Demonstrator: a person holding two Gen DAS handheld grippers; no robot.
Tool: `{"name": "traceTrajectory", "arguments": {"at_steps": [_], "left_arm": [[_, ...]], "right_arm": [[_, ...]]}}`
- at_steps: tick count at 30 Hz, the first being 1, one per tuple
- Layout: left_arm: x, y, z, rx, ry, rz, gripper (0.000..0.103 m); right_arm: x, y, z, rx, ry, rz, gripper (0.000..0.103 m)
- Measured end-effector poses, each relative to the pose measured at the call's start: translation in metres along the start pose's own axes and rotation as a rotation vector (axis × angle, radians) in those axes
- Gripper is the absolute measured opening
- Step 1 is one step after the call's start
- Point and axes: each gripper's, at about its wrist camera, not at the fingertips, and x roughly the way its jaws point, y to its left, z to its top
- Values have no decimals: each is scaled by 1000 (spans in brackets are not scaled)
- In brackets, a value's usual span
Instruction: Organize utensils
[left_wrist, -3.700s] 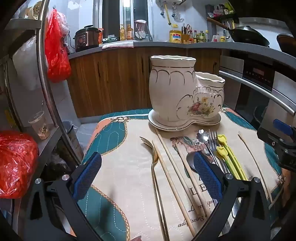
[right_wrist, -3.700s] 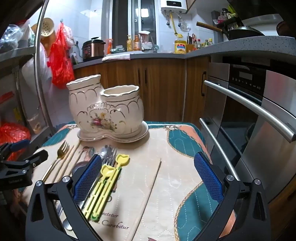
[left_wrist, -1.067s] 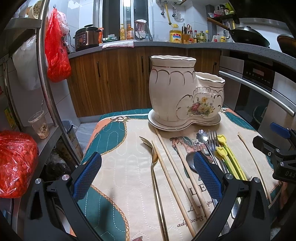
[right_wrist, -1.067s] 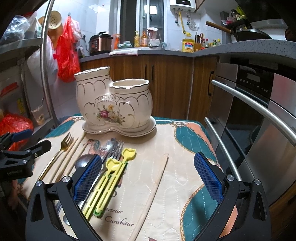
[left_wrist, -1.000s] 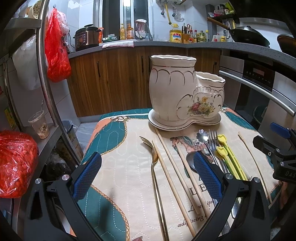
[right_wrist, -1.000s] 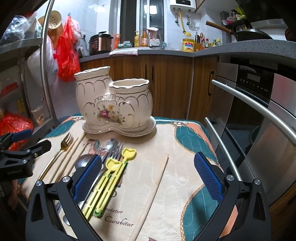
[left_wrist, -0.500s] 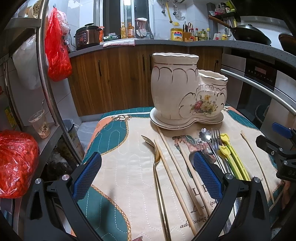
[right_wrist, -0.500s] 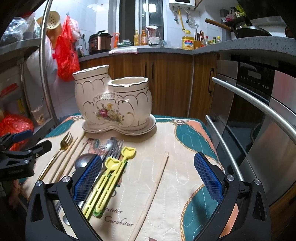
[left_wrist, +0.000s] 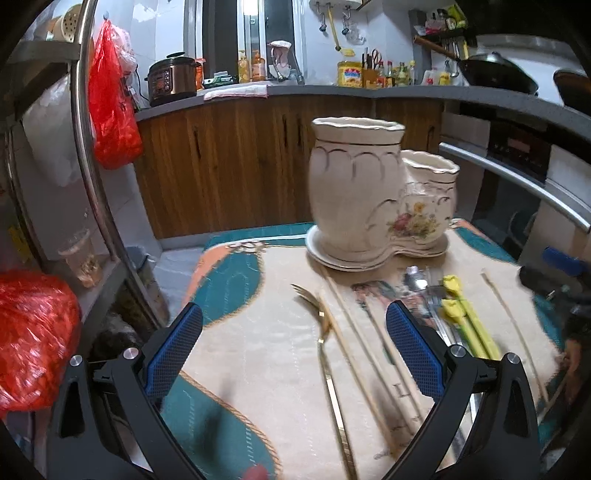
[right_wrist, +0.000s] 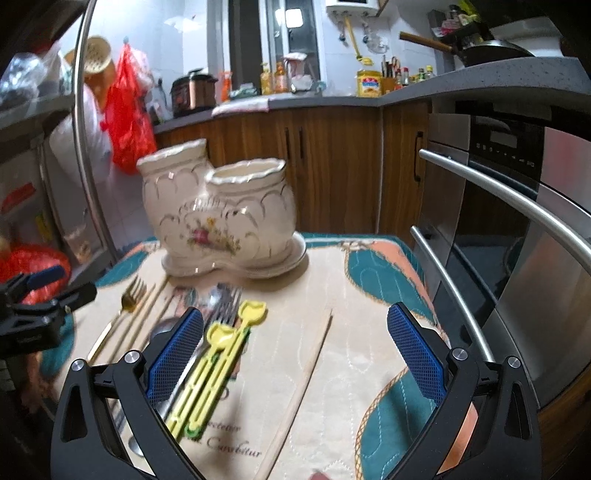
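A cream ceramic double-pot utensil holder (left_wrist: 373, 206) (right_wrist: 221, 218) stands at the far side of a quilted mat. Laid in a row before it are a gold fork (left_wrist: 327, 354) (right_wrist: 122, 314), wooden chopsticks (left_wrist: 354, 354), a steel spoon and fork (right_wrist: 218, 299), two yellow plastic utensils (left_wrist: 461, 321) (right_wrist: 218, 358) and one lone chopstick (right_wrist: 303, 380). My left gripper (left_wrist: 295, 347) is open, low over the mat, with the gold fork between its fingers' line. My right gripper (right_wrist: 293, 347) is open over the lone chopstick. Neither holds anything.
A steel oven front with bar handles (right_wrist: 517, 206) lines the right edge. A metal shelf rack with red plastic bags (left_wrist: 33, 332) stands on the left. Wooden cabinets (left_wrist: 240, 166) and a cluttered counter lie beyond the mat (left_wrist: 258, 350).
Both grippers have shifted forward a little toward the holder, blurring the view. They stay open and the utensils have not moved.
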Motion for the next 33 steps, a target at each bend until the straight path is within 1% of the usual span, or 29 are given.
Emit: {"name": "traceTrajectory", "arguments": {"at_steps": [4,7,9,11,13,16,17,19,21,23,25,28,29,32,33], "left_arm": [[4,10,13,-15,3,14,98],[-4,18,25,-39,-45,34,98],[-11,18,34,-25,-73,62,98],[-14,15,43,1,-70,79,98],[-17,12,46,8,-77,63,98],[-22,7,38,10,-154,36,98],[-20,5,35,10,-140,25,98],[-10,2,31,0,-69,4,98],[-2,4,24,-38,-22,-37,98],[1,7,18,-58,-18,-48,98],[3,9,12,-54,-20,-41,98],[8,6,7,-46,12,-75,98],[9,5,6,-42,19,-84,98],[11,1,3,-17,30,-90,98],[11,1,3,-15,34,-93,98]], "right_arm": [[-2,-3,7,3,-23,9,99],[-4,-1,15,-32,-29,6,99],[-5,-2,21,-62,-41,-10,99],[-8,-3,25,-81,-50,-29,99],[-9,-7,27,-72,-43,-21,99],[-9,-15,24,-52,-5,15,99],[-9,-16,23,-46,4,26,99],[-7,-17,17,-43,44,42,99],[-7,-16,10,-52,66,42,99],[-7,-12,4,-64,81,47,99],[-4,-9,1,-71,105,55,99],[5,-5,-2,-66,158,54,98],[10,-3,-2,-64,187,61,97],[19,5,-3,-69,233,98,92],[25,10,-4,-77,259,104,83]]}}
